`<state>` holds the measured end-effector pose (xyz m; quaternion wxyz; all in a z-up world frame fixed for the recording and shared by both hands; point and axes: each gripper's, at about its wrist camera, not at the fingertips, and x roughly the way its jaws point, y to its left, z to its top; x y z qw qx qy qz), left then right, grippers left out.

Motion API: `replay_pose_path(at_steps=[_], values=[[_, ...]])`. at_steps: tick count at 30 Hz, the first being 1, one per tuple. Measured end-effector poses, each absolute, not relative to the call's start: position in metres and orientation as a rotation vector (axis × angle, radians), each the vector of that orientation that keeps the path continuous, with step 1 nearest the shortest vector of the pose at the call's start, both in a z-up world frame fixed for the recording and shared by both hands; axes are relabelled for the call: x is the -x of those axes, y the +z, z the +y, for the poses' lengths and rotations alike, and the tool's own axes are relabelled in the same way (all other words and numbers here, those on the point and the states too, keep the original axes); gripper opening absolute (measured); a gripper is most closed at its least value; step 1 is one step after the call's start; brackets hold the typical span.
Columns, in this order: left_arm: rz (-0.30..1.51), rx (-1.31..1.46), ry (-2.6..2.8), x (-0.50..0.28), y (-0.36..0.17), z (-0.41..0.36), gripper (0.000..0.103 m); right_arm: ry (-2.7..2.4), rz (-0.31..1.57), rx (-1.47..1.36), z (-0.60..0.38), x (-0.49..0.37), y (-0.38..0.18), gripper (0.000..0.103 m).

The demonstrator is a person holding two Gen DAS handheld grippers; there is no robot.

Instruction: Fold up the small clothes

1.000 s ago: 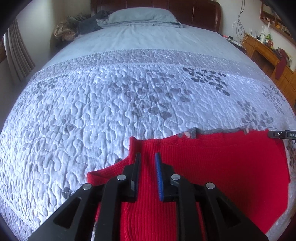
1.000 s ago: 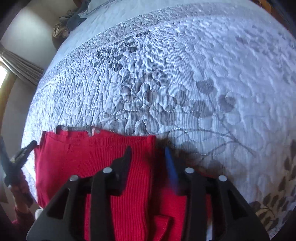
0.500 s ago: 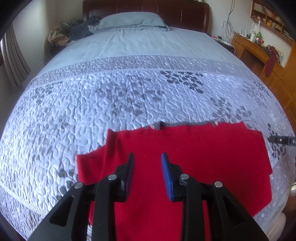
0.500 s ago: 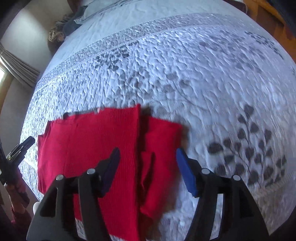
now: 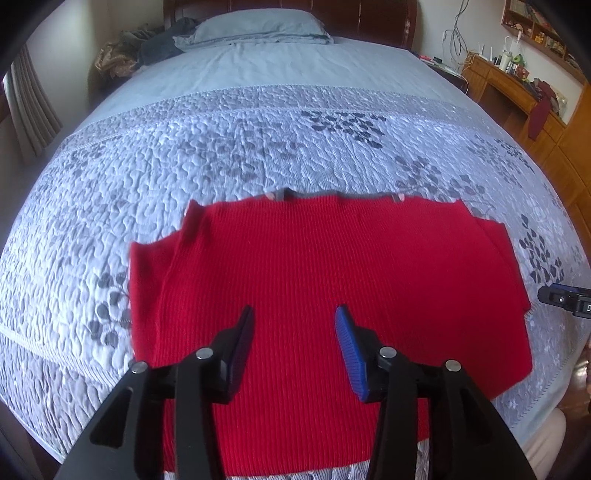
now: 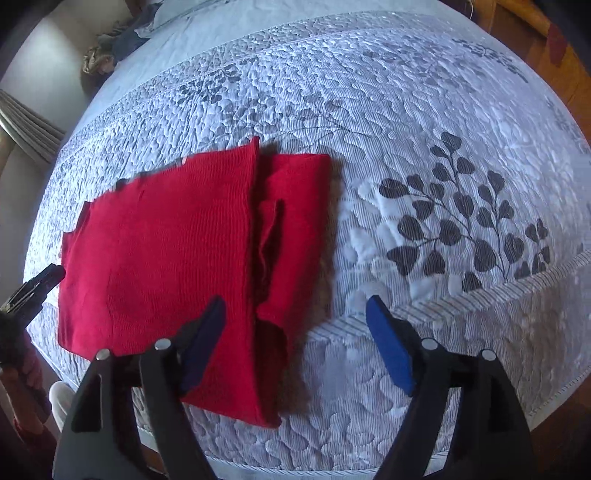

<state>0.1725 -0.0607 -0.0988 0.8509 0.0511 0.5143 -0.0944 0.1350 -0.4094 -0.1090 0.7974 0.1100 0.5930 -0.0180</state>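
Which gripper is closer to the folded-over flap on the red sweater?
Right. The right gripper, open, hangs just over the flap at the sweater's edge; the left gripper, open, is above its middle.

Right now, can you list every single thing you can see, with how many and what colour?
red knit garment: one, red, flat on the quilt at the near bed edge, sides folded in.
quilt: one, pale grey with dark leaves, covering the bed.
pillow: one, grey-blue, by the headboard.
clothes pile: one, dark and tan, beside the pillow.
wooden desk: one, orange-brown, cluttered, right of the bed.
curtain: one, beige, far left.
left hand-held gripper: one, black with blue pads, open above the garment.
right hand-held gripper: one, black and blue, open.
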Motion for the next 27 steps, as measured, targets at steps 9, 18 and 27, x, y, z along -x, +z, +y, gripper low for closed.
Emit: replay_pose_path(at_steps=[9, 18, 27], values=[[1.131, -0.11, -0.168, -0.171, -0.122, -0.057, 0.049, -0.059, 1.321, -0.307, -0.409, -0.122, -0.137, 0.082], [1.175, -0.117, -0.15, -0.19, -0.144, -0.05, 0.049, -0.052, 1.363, -0.345, -0.417, -0.127, -0.154, 0.083], [1.165, -0.124, -0.178, -0.191, -0.152, -0.048, 0.053, 0.016, 1.366, -0.353, -0.405, -0.144, -0.163, 0.083]])
